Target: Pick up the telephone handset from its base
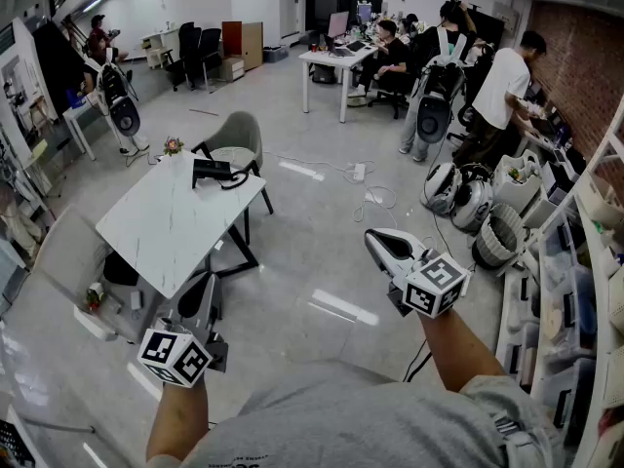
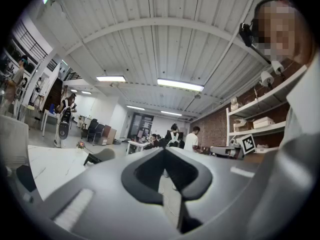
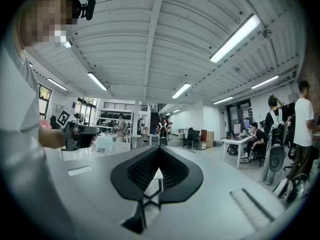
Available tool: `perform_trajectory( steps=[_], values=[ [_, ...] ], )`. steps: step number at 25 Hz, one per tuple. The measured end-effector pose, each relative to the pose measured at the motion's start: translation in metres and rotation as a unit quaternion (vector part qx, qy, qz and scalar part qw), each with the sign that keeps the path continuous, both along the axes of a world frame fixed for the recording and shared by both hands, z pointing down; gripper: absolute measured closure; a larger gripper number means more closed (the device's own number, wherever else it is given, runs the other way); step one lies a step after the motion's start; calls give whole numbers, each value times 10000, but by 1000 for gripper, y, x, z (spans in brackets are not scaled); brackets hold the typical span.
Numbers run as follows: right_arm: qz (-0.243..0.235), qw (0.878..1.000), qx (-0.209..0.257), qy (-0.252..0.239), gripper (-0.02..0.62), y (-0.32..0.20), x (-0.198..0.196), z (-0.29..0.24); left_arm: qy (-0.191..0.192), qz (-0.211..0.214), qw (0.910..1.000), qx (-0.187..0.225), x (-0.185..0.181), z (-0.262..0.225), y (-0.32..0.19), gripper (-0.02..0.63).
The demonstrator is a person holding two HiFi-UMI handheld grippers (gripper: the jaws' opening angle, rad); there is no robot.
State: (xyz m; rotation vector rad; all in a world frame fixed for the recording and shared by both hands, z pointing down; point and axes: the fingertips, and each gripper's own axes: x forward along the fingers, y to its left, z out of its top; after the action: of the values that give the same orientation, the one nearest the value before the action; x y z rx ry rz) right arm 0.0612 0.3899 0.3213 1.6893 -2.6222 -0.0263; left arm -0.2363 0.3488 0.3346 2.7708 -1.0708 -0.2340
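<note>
Both left gripper (image 1: 208,285) and right gripper (image 1: 374,238) have fingers closed, empty; one telephone (image 1: 213,172) tops one table (image 1: 171,227).

The person's grey T-shirt (image 1: 341,422); left gripper (image 1: 209,283) and right gripper (image 1: 376,241) carry black-and-white marker cubes (image 1: 174,356).

Tabletop (image 1: 161,224) white, smooth, faintly veined stone look; floor (image 1: 312,281) glossy grey, reflective; telephone (image 1: 212,171) black plastic; wall (image 1: 585,47) rough red brick.
</note>
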Motion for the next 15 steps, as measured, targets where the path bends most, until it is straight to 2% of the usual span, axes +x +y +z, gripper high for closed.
perform_trajectory(
  steps=[11, 15],
  values=[
    [-18, 10000, 37, 31, 592, 4, 12, -5, -6, -9, 10000, -15, 13, -2, 5, 548],
    [-34, 9999, 80, -122, 592, 6, 18, -9, 3, -28, 10000, -1, 17, -4, 6, 548]
  ],
)
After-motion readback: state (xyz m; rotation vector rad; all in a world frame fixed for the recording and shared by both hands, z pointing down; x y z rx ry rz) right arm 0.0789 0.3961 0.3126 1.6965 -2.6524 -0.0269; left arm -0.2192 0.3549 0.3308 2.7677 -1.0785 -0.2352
